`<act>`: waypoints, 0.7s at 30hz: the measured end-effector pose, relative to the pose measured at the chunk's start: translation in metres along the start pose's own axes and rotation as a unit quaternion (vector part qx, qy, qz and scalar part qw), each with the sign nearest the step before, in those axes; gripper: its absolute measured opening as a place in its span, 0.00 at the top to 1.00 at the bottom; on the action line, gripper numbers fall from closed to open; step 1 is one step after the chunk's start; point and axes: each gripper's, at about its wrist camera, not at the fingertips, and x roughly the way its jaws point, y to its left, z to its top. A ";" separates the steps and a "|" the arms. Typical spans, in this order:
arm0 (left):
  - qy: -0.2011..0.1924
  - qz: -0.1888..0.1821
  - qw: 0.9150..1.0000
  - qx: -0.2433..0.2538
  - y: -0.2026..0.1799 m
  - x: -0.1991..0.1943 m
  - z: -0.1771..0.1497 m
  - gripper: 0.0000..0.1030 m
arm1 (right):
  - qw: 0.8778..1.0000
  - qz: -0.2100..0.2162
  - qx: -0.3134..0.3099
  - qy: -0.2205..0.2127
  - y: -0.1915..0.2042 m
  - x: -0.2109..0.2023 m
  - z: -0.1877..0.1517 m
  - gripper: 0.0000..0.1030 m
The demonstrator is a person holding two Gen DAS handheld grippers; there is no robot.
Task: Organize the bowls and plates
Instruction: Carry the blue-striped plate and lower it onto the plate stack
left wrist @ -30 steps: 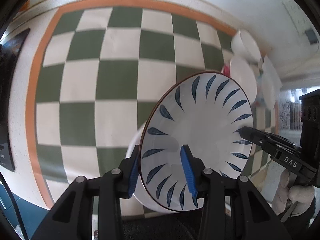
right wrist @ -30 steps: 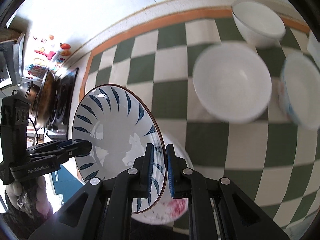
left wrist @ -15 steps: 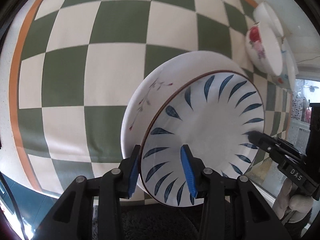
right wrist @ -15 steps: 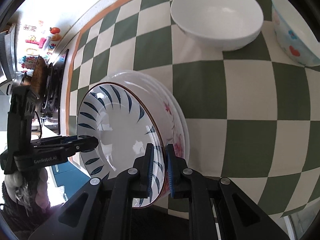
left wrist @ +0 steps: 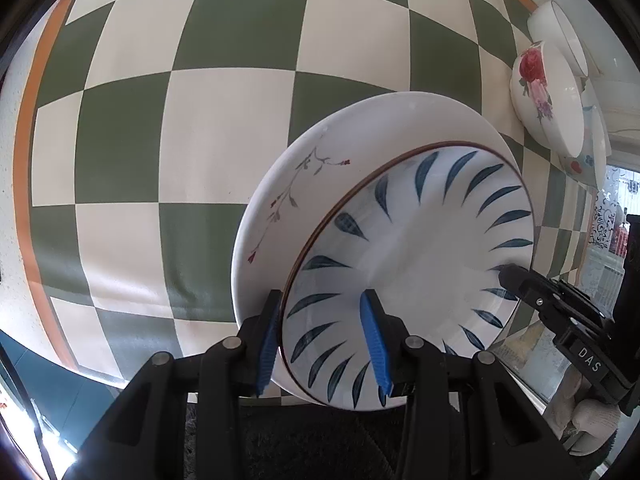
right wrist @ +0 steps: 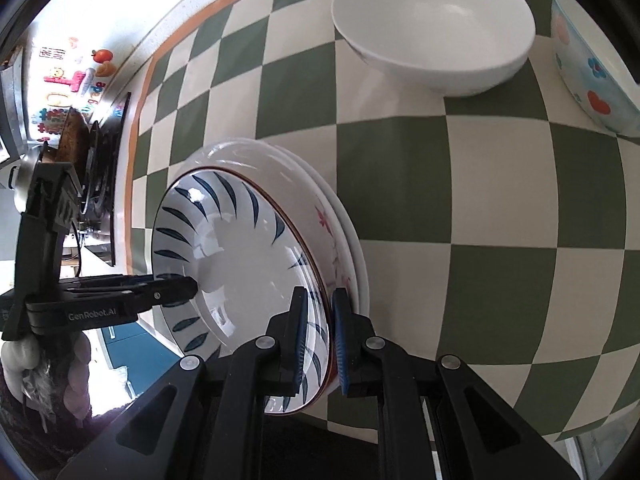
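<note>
Clamping opposite rims, both hand-held grippers (left wrist: 324,340) (right wrist: 320,336) hold the glossy leaf-patterned plate (left wrist: 408,276) (round, shallow) atop a floral plate (left wrist: 288,196).

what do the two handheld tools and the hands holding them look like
Both tools are black with bolted linkage arms and ribbed blue pads. The left tool is lettered "GenRobot.AI"; the right tool is lettered "DAS". Each hand wears a white knit glove.

"DAS" on right gripper (left wrist: 505,276) ("GenRobot.AI" on left gripper (right wrist: 192,289)).
</note>
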 end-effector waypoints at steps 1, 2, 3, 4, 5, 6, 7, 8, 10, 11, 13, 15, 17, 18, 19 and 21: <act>-0.001 0.001 1.000 0.000 0.000 0.000 0.000 0.66 | 1.000 -0.001 -0.001 0.002 0.000 0.001 0.000 0.86; -0.001 0.001 1.000 -0.001 -0.001 0.001 0.001 0.66 | 1.000 -0.001 0.000 0.002 0.000 0.002 0.000 0.86; -0.002 0.002 1.000 -0.001 -0.001 0.000 0.001 0.66 | 1.000 -0.001 0.002 0.003 0.000 0.002 0.000 0.86; -0.003 0.003 1.000 0.000 -0.004 0.001 0.001 0.66 | 1.000 -0.001 0.002 0.004 0.001 0.002 0.001 0.86; -0.004 0.006 1.000 0.001 -0.005 0.001 0.000 0.66 | 1.000 -0.003 0.001 0.006 0.001 0.003 0.001 0.86; -0.005 0.008 1.000 0.003 -0.008 0.001 -0.001 0.66 | 1.000 -0.004 0.001 0.007 0.002 0.003 0.002 0.86; -0.007 0.012 1.000 0.006 -0.009 0.001 -0.001 0.66 | 1.000 -0.004 0.002 0.008 0.002 0.005 0.003 0.86; -0.008 0.015 1.000 0.007 -0.012 -0.001 -0.001 0.66 | 1.000 -0.008 -0.001 0.011 0.004 0.006 0.004 0.86; -0.009 0.022 1.000 0.014 -0.017 -0.001 -0.001 0.66 | 1.000 -0.012 -0.001 0.013 0.006 0.007 0.004 0.86; -0.009 0.026 0.999 0.017 -0.020 0.001 -0.001 0.66 | 1.000 -0.013 0.000 0.017 0.006 0.008 0.005 0.86; -0.009 0.046 0.998 0.032 -0.029 0.002 -0.001 0.66 | 1.000 -0.014 0.003 0.020 0.007 0.010 0.007 0.86; -0.009 0.063 0.997 0.045 -0.036 0.003 -0.002 0.65 | 1.000 -0.017 0.001 0.021 0.008 0.010 0.008 0.85; -0.007 0.069 0.996 0.051 -0.040 0.003 0.000 0.65 | 0.999 -0.025 -0.006 0.023 0.011 0.011 0.010 0.85; -0.006 0.069 0.996 0.052 -0.041 0.003 0.000 0.65 | 0.999 -0.029 -0.011 0.024 0.013 0.012 0.010 0.85; -0.005 0.068 0.996 0.054 -0.042 0.004 0.000 0.65 | 0.999 -0.031 -0.014 0.025 0.014 0.012 0.010 0.85; -0.003 0.067 0.996 0.058 -0.045 0.004 -0.001 0.65 | 0.999 -0.033 -0.017 0.027 0.014 0.012 0.010 0.85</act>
